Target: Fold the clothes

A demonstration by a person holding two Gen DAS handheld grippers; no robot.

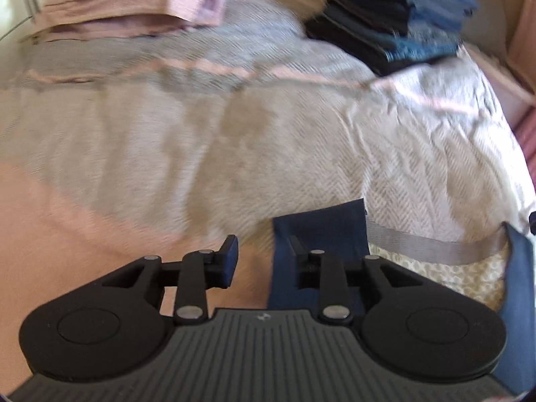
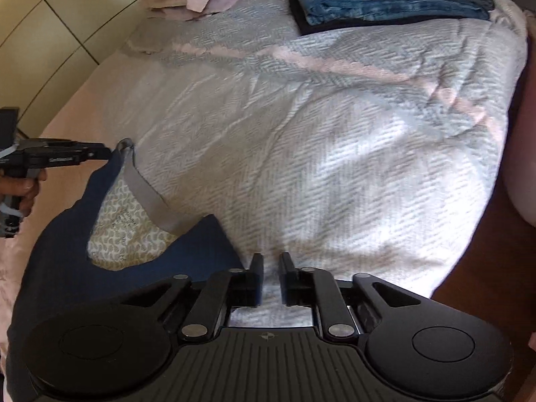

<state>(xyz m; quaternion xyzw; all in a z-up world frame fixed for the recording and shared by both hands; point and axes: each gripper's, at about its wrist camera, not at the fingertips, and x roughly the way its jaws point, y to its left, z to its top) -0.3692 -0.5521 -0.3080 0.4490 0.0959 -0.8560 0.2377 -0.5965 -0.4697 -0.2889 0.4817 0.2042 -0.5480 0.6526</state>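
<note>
Pale herringbone bedspread (image 2: 335,140) with a pink stripe covers the bed, and a pink sheet (image 1: 67,241) shows along its left edge. At the far right corner sits a stack of folded jeans (image 2: 392,0); at the far left corner lies a heap of lilac and pink clothes (image 1: 134,3).

At the bed's near edge a navy garment (image 2: 67,241) — with a grey waistband (image 2: 147,197) and a patterned lining (image 2: 124,231) showing inside its opening — hangs partly lifted. The left gripper (image 1: 259,258) has its jaws spread wide in its own view, with navy cloth lying against the right finger; from the right wrist view its tip meets the waistband's raised end, though a firm pinch cannot be confirmed. The right gripper (image 2: 270,276) hovers just beside the garment's near corner, jaws narrowly parted with only bedspread between them.
</note>
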